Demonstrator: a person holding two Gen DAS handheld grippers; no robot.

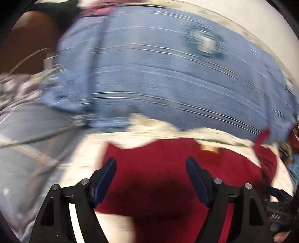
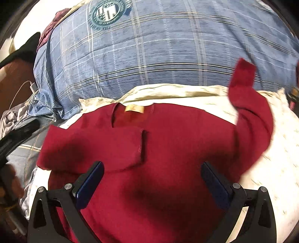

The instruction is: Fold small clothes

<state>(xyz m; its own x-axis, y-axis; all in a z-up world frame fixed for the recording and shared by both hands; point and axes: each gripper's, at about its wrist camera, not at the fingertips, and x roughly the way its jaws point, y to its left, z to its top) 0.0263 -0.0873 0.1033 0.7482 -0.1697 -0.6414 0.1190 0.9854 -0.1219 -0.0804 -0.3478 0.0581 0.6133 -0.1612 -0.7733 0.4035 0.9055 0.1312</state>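
Observation:
A small dark red long-sleeved top (image 2: 168, 134) lies flat on a white cloth (image 2: 276, 168), collar with a tan label (image 2: 134, 109) at the far side. Its left sleeve (image 2: 104, 147) is folded across the chest. Its right sleeve (image 2: 250, 104) stretches up and away to the right. My right gripper (image 2: 152, 166) is open and empty, just above the top's middle. In the blurred left wrist view, my left gripper (image 1: 151, 162) is open and empty over the top (image 1: 158, 177).
A large blue plaid pillow (image 2: 158, 56) with a round green emblem (image 2: 109, 13) lies just beyond the top. A white charger and cable (image 2: 31, 86) and grey bedding (image 2: 11, 119) sit at the left. The other gripper's black body (image 2: 16, 134) shows at the left edge.

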